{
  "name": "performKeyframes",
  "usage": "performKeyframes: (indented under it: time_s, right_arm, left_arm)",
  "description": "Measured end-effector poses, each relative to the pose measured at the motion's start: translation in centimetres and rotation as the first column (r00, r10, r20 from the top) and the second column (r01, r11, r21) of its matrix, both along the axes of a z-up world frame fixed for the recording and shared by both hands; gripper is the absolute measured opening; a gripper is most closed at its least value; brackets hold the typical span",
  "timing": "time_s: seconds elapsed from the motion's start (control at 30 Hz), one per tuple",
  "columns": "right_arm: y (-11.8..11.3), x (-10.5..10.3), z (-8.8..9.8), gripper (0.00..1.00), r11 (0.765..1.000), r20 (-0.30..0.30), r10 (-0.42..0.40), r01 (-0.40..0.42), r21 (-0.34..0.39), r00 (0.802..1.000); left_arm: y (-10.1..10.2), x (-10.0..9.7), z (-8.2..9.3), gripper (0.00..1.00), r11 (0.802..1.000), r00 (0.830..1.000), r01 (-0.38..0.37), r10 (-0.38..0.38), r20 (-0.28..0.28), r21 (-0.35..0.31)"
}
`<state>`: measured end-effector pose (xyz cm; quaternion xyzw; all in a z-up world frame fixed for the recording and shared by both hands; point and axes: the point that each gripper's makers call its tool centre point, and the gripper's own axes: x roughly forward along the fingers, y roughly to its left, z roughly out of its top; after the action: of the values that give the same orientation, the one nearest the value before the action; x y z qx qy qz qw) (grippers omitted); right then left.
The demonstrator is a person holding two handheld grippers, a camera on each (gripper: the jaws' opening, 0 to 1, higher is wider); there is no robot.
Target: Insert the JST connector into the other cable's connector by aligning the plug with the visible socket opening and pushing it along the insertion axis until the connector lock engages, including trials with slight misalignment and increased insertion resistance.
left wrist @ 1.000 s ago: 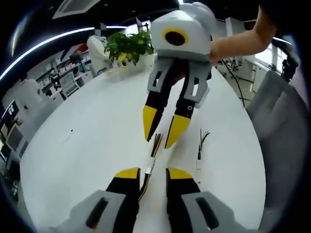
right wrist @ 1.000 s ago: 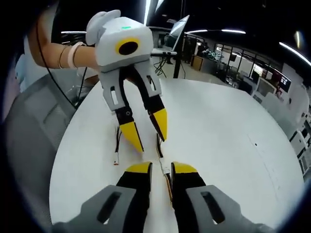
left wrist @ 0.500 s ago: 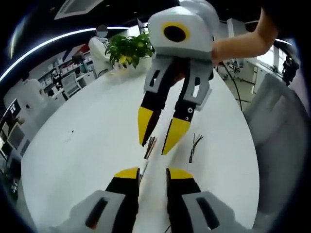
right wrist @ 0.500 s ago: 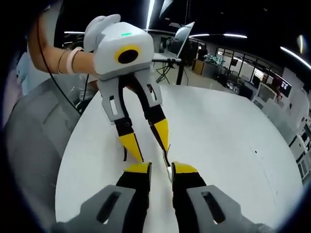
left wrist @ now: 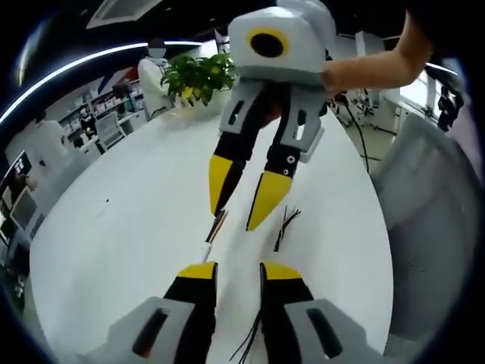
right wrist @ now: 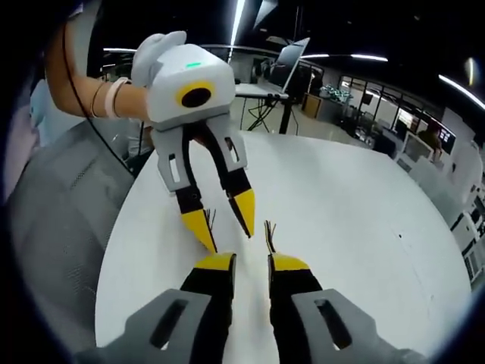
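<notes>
The small white JST connector (left wrist: 206, 249) lies on the round white table (left wrist: 114, 227), just ahead of the left-hand yellow tip of the left gripper (left wrist: 239, 271). Its thin cable of red, yellow and black wires (left wrist: 218, 224) runs away from it towards the right gripper (left wrist: 241, 191). In the left gripper view we see that white-bodied right gripper reaching in from the top with its yellow-tipped jaws parted and nothing between them. A second cable of thin black wires (left wrist: 282, 227) lies beside the first, near the right gripper's other tip. The left gripper's own jaws stand apart too, and we see nothing clamped in them; a few black wire strands (left wrist: 246, 345) show low in the gap.

In the right gripper view the right gripper (right wrist: 251, 263) is likewise released, with the frayed ends of the coloured cable (right wrist: 269, 231) just beyond one tip. The left gripper (right wrist: 221, 215) reaches in, jaws spread, over the table (right wrist: 364, 227). Behind it we see a person's forearm with a pale wristband (right wrist: 114, 87). A green potted plant (left wrist: 198, 72) stands at the table's far edge.
</notes>
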<state>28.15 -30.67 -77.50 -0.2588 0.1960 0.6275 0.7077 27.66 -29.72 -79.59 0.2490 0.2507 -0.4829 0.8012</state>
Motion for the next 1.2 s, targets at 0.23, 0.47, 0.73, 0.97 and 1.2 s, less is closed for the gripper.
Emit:
performKeyframes:
  time_s: [0.23,0.47,0.73,0.97,1.2]
  right_arm:
    - [-0.3,-0.9,-1.1,0.15,1.0,-0.021,0.009,-0.01,-0.019,1.0]
    - [-0.4,-2.1,-2.0,0.15,0.999,-0.041,0.037,-0.038,-0.023,0.998]
    - [-1.2,-3.0,-3.5,0.14,0.997,-0.056,0.051,-0.054,-0.052,0.997]
    - [-1.7,-3.5,-4.8,0.14,0.995,-0.072,0.059,-0.065,-0.079,0.996]
    - [-2.1,-3.6,-6.0,0.11,0.993,-0.076,0.061,-0.068,-0.096,0.995]
  left_arm:
    - [0.4,-1.0,-1.3,0.16,0.999,1.0,0.011,-0.011,-0.017,0.03]
    - [0.3,-1.8,-1.8,0.15,0.998,0.999,0.043,-0.042,-0.016,0.035]
    - [0.5,-2.6,-2.8,0.16,0.996,0.998,0.066,-0.065,-0.023,0.053]
    - [0.5,-2.9,-3.8,0.14,0.997,0.997,0.066,-0.064,-0.039,0.045]
    - [0.8,-2.8,-4.3,0.11,0.997,0.997,0.054,-0.051,-0.049,0.047]
